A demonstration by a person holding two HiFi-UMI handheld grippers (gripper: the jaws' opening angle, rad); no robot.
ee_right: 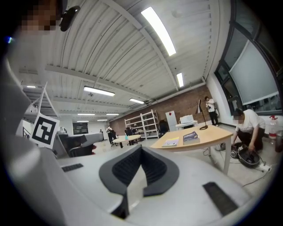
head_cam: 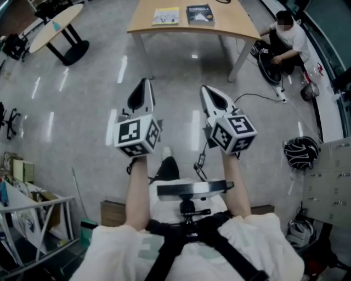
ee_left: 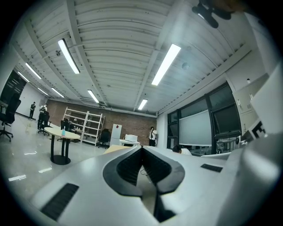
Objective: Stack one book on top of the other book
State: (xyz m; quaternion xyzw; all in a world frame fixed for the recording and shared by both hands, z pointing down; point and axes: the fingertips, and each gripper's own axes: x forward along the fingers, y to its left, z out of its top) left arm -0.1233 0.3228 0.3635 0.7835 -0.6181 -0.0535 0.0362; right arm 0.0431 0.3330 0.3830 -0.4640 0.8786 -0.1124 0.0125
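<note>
- left gripper (head_cam: 145, 82): jaws pressed fully together, nothing between them. I hold it level over bare floor (head_cam: 82, 99), nose toward the table (head_cam: 233, 24). Its own view shows the pads meeting at the tip (ee_left: 141, 148), empty.
- right gripper (head_cam: 204, 89): same state, closed on nothing and level. It sits alongside the left one with a clear gap between them. Its tip (ee_right: 140, 147) points a bit left of the table.
- books: both lie flat on the tabletop, well ahead of both grippers. The light book (head_cam: 165, 16) is on the left, and the dark book (head_cam: 199, 14) is just beside it on the right. They're side by side, not overlapping. The right gripper view shows both, light book (ee_right: 170, 142) and dark book (ee_right: 191, 137), toward the table's left end. The left gripper view doesn't show them.
- step: I read this as the approach. Nothing is picked up and the stack isn't started.
- next: close the distance to the table and open one gripper's jaws before arriving. A flat book gives little to bite, so I'd likely take it at an edge and steady it with the other gripper. Then lift it, carry it across and set it square on its neighbour.
- watch: a person (head_cam: 285, 38) crouches on the floor right of the table, so I'd keep to the left.
</note>
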